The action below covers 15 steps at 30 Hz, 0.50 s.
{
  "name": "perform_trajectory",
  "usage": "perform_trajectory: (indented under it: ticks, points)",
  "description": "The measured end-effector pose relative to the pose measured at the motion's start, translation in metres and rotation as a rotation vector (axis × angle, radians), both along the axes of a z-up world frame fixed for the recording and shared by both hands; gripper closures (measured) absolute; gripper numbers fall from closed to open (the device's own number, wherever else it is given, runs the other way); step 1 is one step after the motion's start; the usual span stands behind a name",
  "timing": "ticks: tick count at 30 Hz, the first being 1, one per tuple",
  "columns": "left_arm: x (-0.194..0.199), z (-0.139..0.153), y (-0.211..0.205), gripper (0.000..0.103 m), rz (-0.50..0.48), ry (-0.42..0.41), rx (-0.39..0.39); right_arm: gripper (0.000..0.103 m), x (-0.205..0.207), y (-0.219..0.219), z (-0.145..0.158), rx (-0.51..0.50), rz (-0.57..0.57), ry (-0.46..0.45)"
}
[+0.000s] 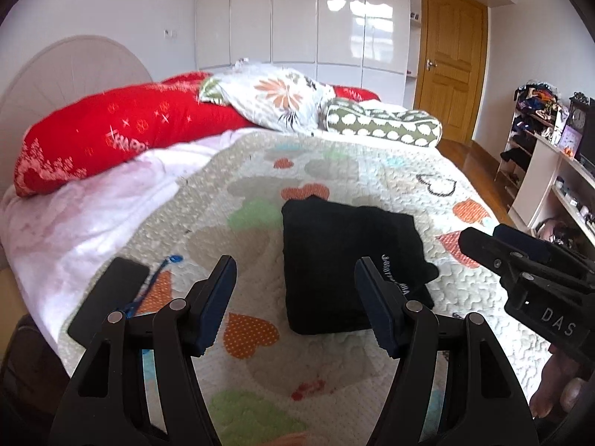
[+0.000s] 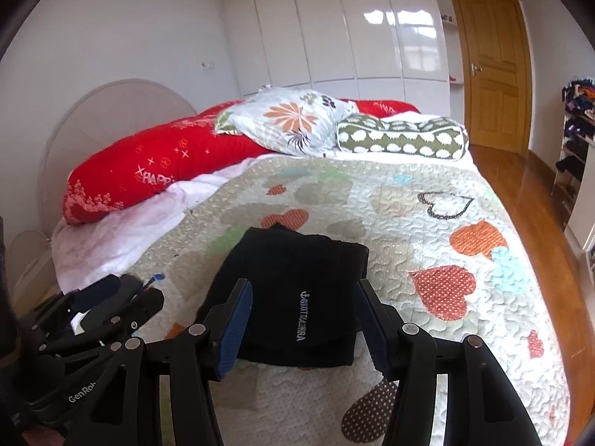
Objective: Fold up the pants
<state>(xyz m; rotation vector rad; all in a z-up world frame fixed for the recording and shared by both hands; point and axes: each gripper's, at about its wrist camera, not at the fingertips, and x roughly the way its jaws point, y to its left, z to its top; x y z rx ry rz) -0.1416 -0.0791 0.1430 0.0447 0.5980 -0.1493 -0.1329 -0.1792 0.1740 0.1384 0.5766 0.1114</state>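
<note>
Nearest the lens: the left gripper, matte black plastic arms with metal pivot pins and ribbed blue-black pads, jaws spread wide with nothing between them; it hovers above the quilt. The right gripper, of the same build, also stands open and empty, its fingers framing the near edge of the pants without visible contact. In the left wrist view the right gripper enters at 3 o'clock.

The pants, soft black knit bearing a small line of white lettering, lie folded into a compact, roughly rectangular bundle on the quilt, just beyond both grippers. The quilt is cream, stipple-stitched, with dotted orange, green and blue heart patches. A flat black phone-like slab lies at 9 o'clock of the pants.

Farther off, at 12 o'clock: a red printed bolster, a floral pillow, and a green-and-white cylindrical cushion. Beyond them, glossy white wardrobe doors and a panelled wooden door.
</note>
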Motion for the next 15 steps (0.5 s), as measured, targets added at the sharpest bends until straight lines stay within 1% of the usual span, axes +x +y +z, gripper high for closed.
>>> perform_trajectory:
  ticks: [8, 15]
  points:
    - [-0.032, 0.016, -0.006, 0.036, -0.015, -0.058, 0.026, 0.044, -0.029, 0.001, 0.014, 0.022, 0.005, -0.047]
    - [-0.042, 0.019, -0.009, 0.036, -0.018, -0.080, 0.038, 0.042, -0.041, 0.005, 0.015, 0.020, 0.015, -0.056]
